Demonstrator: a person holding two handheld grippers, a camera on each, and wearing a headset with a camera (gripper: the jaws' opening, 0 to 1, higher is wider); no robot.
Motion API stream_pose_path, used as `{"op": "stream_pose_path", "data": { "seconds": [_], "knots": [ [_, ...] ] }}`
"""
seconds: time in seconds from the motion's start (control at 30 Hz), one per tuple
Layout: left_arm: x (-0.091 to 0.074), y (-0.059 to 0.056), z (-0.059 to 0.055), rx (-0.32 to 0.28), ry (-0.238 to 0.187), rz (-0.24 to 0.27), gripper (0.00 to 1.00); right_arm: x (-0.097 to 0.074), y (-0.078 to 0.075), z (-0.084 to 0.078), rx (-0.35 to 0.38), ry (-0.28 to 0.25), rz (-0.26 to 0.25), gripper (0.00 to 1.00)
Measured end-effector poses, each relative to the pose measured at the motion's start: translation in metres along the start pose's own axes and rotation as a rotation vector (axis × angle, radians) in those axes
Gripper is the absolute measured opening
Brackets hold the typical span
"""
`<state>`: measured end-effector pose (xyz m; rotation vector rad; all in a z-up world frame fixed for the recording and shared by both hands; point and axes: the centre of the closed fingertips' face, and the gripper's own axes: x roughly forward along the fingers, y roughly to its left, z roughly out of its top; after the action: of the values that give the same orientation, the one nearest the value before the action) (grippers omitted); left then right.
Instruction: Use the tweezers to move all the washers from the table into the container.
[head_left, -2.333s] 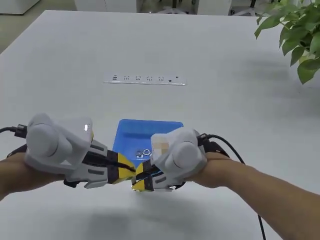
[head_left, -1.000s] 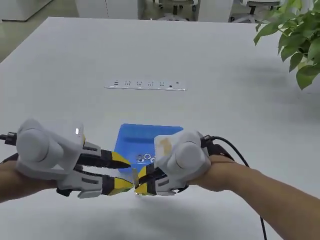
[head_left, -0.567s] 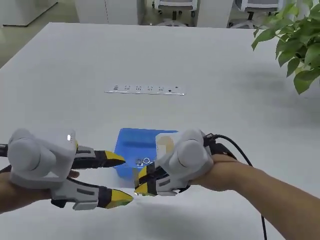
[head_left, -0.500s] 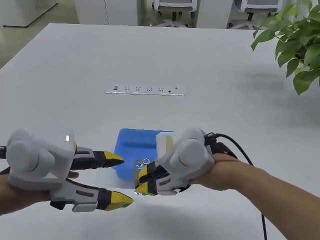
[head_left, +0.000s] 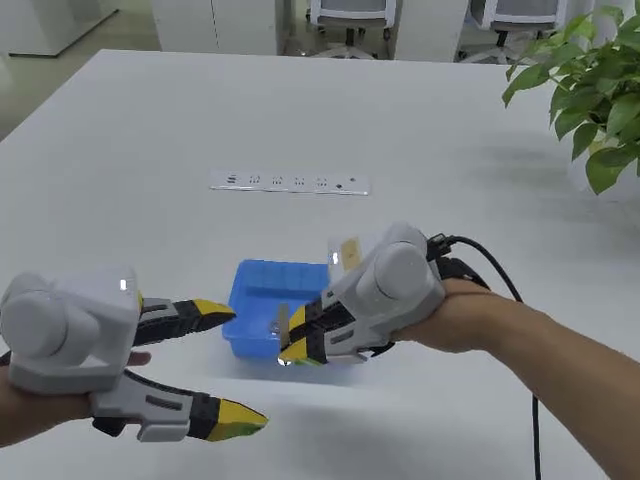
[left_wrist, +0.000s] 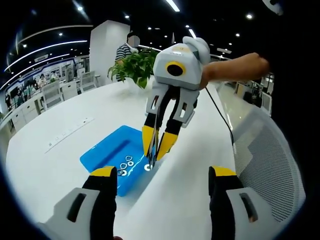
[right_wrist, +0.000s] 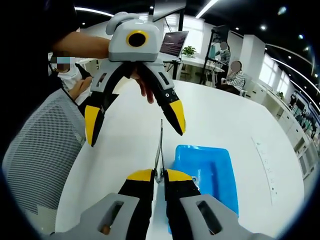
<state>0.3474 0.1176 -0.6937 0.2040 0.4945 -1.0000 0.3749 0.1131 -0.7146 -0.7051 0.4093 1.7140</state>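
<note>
Several ring washers (left_wrist: 124, 166) in shallow blue container (left_wrist: 105, 149), right tongs (right_wrist: 159, 176) clamping thin metal tweezers (right_wrist: 160, 142), left tongs (head_left: 232, 362) splayed.

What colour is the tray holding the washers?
The tray is blue, clearest in the left gripper view.

In the head view the right claw (head_left: 297, 347) covers part of the container (head_left: 262, 285) (the plant (head_left: 590, 90) runs off the edge).
</note>
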Motion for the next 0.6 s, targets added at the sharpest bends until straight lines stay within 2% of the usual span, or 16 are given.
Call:
{"op": "stream_pose_path", "data": {
  "seconds": [0.2, 0.5, 0.6],
  "knots": [
    [-0.001, 0.001, 0.003, -0.019, -0.017, 0.011, 0.84, -0.007, -0.013, 0.002, 0.007, -0.013, -0.019, 0.09],
    [0.0, 0.004, 0.007, -0.026, -0.03, 0.024, 0.9, -0.009, -0.037, -0.006, 0.01, -0.007, -0.05, 0.09],
    [-0.001, 0.008, 0.009, -0.031, -0.041, 0.039, 0.96, -0.006, -0.042, -0.01, 0.017, -0.007, -0.054, 0.09]
  ]
}}
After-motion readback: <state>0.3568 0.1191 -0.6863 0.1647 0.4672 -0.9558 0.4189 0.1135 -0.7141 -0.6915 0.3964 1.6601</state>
